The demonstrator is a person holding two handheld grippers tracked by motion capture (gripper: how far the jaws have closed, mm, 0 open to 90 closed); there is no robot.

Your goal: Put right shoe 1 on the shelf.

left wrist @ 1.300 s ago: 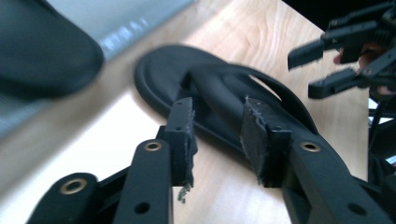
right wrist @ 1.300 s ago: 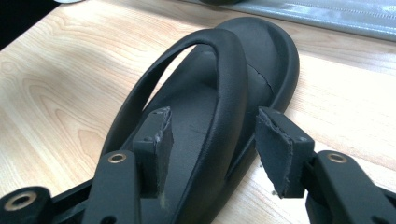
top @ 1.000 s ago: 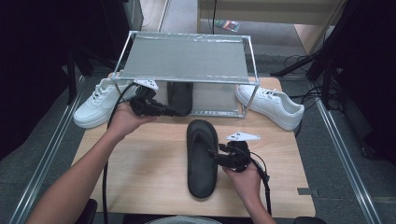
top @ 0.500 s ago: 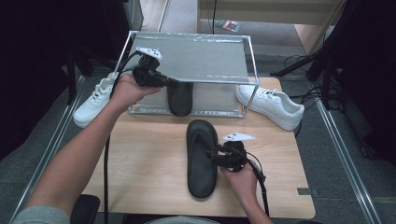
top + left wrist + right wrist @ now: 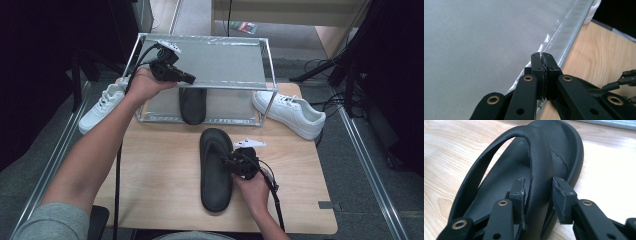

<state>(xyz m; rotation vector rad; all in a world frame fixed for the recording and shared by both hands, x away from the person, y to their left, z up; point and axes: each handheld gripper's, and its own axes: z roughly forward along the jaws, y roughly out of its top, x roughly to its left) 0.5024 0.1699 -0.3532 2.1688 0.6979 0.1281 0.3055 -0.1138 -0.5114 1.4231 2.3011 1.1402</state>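
Jaws of the right gripper (image 5: 536,195) have just been closing around the strap of the black sandal (image 5: 216,170) — left pad touching, right not yet; it lies just in front of the shoe rack (image 5: 200,82). Close fully before lifting. Left gripper (image 5: 191,79) is shut, empty, above the rack's front rail.

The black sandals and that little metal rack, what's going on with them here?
A person is working two handheld tools at a wooden table. The right tool straddles the strap of the black sandal lying on the table, its jaws having just been closing, one pad touching, the other with a gap. The left tool, shut and empty, is above the rack. The other sandal sits on the rack's lower level. White sneakers flank the rack.
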